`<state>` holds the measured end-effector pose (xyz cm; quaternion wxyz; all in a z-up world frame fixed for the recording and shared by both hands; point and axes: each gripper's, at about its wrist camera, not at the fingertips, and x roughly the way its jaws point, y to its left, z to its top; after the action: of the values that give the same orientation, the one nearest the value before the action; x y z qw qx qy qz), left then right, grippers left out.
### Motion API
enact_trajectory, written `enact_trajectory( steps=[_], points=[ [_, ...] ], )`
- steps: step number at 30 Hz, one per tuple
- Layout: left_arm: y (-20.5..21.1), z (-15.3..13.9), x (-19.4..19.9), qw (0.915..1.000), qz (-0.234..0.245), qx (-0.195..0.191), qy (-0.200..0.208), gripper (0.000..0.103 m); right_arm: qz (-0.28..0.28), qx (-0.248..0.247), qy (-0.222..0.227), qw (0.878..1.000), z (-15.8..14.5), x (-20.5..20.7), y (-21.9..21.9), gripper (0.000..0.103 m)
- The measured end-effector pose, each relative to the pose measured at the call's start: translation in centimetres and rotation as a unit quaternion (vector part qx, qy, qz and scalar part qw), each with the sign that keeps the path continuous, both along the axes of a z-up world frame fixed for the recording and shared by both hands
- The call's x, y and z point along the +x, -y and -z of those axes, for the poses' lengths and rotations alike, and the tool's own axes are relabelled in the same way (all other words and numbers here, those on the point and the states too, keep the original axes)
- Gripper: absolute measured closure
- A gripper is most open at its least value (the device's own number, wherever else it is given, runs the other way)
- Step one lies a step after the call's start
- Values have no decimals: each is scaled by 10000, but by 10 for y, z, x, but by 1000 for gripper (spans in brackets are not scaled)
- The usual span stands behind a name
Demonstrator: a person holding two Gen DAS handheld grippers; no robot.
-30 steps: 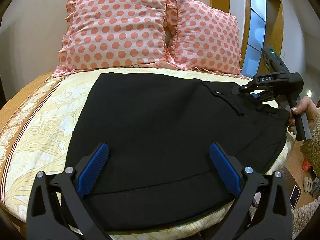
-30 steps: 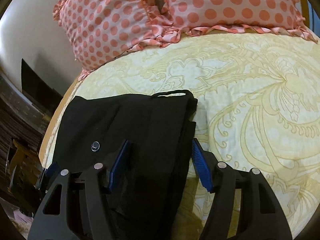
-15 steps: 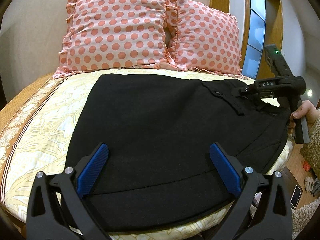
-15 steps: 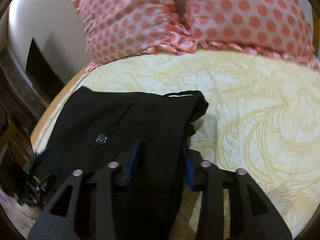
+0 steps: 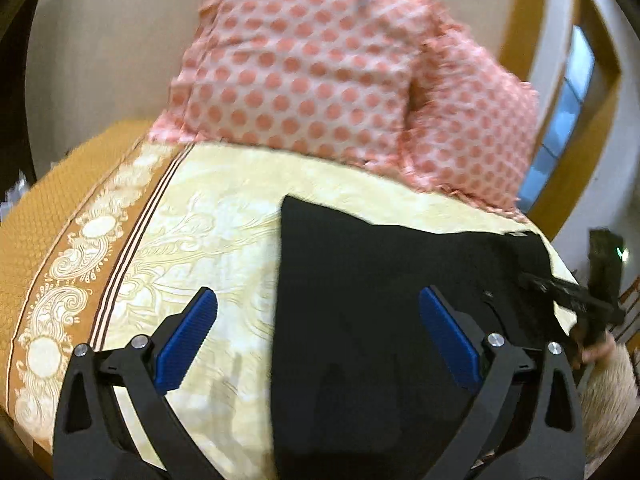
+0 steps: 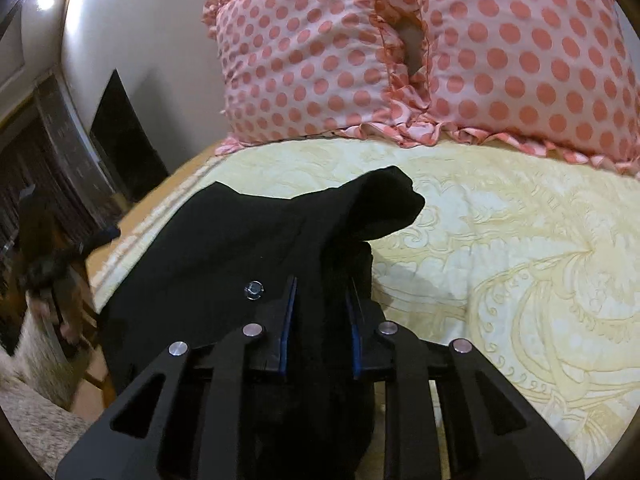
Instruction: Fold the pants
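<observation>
My right gripper (image 6: 320, 312) pinched a raised fold of the matte black pants (image 6: 224, 248); my left gripper (image 5: 318, 332) gaped wide, holding nothing, over the swirl-patterned yellow bedspread (image 5: 208, 224).

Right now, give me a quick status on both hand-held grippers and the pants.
Left hand-held gripper open, holding nothing. Right hand-held gripper shut on pants, edge lifted off bed. Pillows behind, nothing in the way.

Left wrist view smeared with motion blur, pants (image 5: 380, 320) running off the bottom edge, right gripper (image 5: 576, 300) blurring at right edge, right pillow (image 6: 532, 52) being cropped at upper right.
</observation>
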<state>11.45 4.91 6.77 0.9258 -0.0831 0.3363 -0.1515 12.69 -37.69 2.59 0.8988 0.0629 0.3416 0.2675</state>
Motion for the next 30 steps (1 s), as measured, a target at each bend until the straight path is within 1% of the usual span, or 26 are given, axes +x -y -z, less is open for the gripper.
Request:
enact_trajectory(
  steps=[1, 2, 3, 5, 8, 12, 13, 14, 15, 16, 19, 20, 21, 22, 23, 24, 26, 28, 30],
  points=[
    [-3, 3, 14, 9997, 10, -47, -247, 11, 40, 36, -55, 10000, 2, 2, 2, 81],
    [-5, 7, 23, 9989, 69, -123, -457, 17, 92, 97, -122, 9998, 5, 5, 5, 81],
    [-8, 11, 32, 9977, 116, -199, -641, 20, 120, 146, -164, 9997, 7, 7, 8, 81],
    [-9, 19, 52, 9947, 157, -261, -982, 20, 162, 221, -235, 9993, 10, 9, 11, 81],
    [-4, 26, 63, 9923, 268, -213, -1191, 26, 183, 213, -281, 9992, 13, 10, 13, 81],
    [10, 30, 74, 9889, 582, -203, -1352, 29, 225, 265, -407, 9986, 16, 15, 15, 80],
    [13, 33, 79, 9870, 659, -233, -1450, 31, 243, 300, -456, 9982, 18, 17, 17, 79],
    [15, 36, 83, 9851, 698, -270, -1548, 37, 263, 326, -496, 9979, 19, 18, 18, 77],
    [17, 39, 86, 9828, 749, -324, -1658, 39, 297, 335, -540, 9975, 20, 20, 19, 75],
    [20, 39, 89, 9833, 756, -294, -1631, 39, 324, 349, -600, 9971, 22, 22, 20, 71],
    [27, 38, 89, 9835, 781, -121, -1629, 46, 343, 420, -716, 9960, 25, 26, 22, 69],
    [27, 38, 89, 9837, 757, -112, -1624, 55, 337, 431, -721, 9959, 25, 27, 21, 69],
    [27, 37, 88, 9845, 721, -111, -1596, 68, 309, 423, -692, 9962, 24, 26, 20, 69],
    [25, 36, 86, 9855, 673, -138, -1553, 76, 280, 407, -633, 9968, 23, 24, 19, 76],
    [24, 34, 85, 9858, 665, -160, -1532, 88, 238, 381, -549, 9975, 20, 21, 17, 78],
    [24, 32, 84, 9865, 653, -178, -1491, 93, 204, 317, -417, 9984, 16, 17, 14, 81],
    [27, 26, 80, 9883, 631, -93, -1385, 95, 197, 320, -336, 9987, 11, 16, 13, 82],
    [34, 18, 77, 9903, 619, 131, -1238, 96, 200, 411, -303, 9985, 5, 17, 14, 83],
    [39, 11, 74, 9913, 635, 225, -1129, 97, 191, 436, -259, 9985, -1, 18, 15, 83]
  ],
)
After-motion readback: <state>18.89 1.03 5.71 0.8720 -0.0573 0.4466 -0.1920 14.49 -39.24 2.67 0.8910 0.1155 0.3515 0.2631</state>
